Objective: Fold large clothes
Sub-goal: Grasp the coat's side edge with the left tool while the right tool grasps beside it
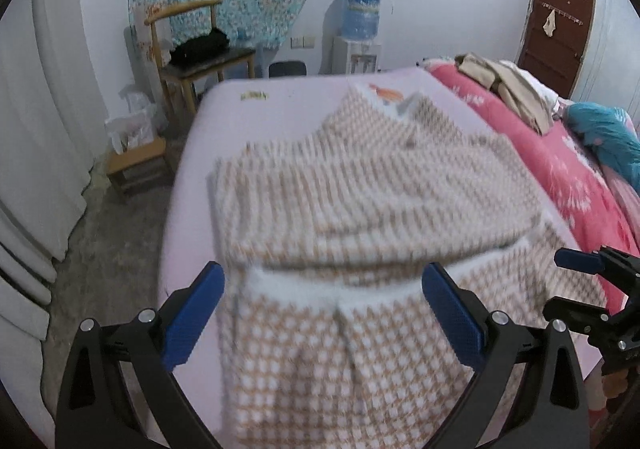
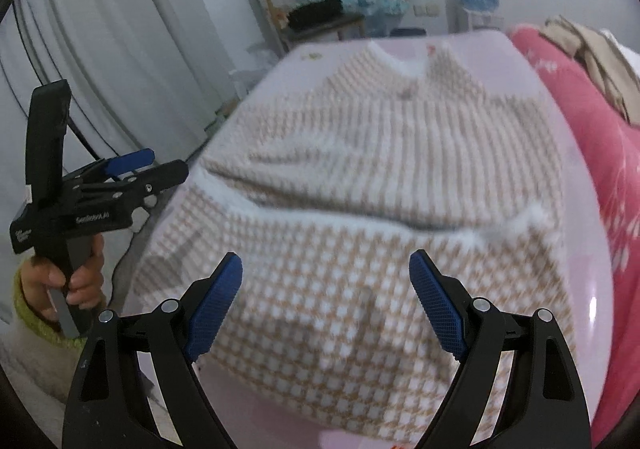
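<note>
A large tan-and-white houndstooth garment [image 1: 360,209] [image 2: 380,189] lies spread on a pale pink bed sheet [image 1: 188,209] [image 2: 592,249]; a fold crosses its middle and its collar points to the far end. My left gripper [image 1: 324,285] hovers above the near half, blue pads wide apart and holding nothing. My right gripper [image 2: 326,273] hangs over the near half too, open and empty. Each gripper shows in the other's view: the right gripper [image 1: 588,269] at the right edge, the left gripper [image 2: 132,165] at the left, held by a hand [image 2: 60,281] in a green sleeve.
A pink floral quilt [image 1: 560,169] with beige clothes [image 1: 504,85] lies along the bed's right side. Beyond the bed stand a wooden chair [image 1: 192,49], a water dispenser [image 1: 360,29] and a brown door [image 1: 556,29]. A low stool [image 1: 136,165] and white curtains [image 1: 40,129] are on the left.
</note>
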The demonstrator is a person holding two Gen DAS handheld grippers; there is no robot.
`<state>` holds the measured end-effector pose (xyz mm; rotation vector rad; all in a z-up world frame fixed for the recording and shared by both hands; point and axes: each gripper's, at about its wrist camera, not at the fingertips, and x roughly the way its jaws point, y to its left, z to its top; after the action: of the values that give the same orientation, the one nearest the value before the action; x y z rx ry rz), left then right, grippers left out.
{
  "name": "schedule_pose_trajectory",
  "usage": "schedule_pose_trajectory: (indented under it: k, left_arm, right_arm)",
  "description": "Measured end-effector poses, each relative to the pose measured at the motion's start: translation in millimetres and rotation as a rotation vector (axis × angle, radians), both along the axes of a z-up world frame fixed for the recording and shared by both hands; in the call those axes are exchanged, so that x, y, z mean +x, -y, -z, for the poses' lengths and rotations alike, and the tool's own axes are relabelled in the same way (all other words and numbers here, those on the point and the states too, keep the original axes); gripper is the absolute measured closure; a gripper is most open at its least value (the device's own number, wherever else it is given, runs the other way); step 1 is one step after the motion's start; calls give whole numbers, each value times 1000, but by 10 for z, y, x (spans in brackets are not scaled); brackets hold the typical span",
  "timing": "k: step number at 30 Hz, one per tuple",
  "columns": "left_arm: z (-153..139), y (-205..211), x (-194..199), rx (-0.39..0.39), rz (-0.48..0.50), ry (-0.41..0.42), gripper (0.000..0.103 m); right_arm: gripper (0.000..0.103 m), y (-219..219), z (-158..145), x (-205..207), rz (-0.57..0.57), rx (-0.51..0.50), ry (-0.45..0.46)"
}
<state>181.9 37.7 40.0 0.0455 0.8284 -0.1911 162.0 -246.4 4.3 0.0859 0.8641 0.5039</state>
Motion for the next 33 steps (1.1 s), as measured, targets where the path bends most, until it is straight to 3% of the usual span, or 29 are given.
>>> schedule_pose_trajectory:
  k: [7,9,15,19,26,31,33]
  left_arm:
    - [-346,37,302,17,46,42,6]
    - [-428,48,440,53,52,62,6]
    - [-538,168,968,109,60,88,6]
    - [-468,302,1435,109,76,43,6]
    - [-198,723,2312,3,86,-83,6]
    - [53,1007,2700,-20,47,-115,7]
    - [149,1090,2837,-21,33,-130,12]
  right_arm:
    - [21,132,-312,323,-21,28,14]
    - [21,196,-415,467,-34,28,21]
    - [21,302,-591,1039,6,-28,46]
    - [21,313,-567,1470,4,-61,63]
    - [21,261,-405,2364,46,-133,51]
    - [23,386,-265,2971,114,-81,-39]
    - [27,442,-185,3158,132,-29,-101]
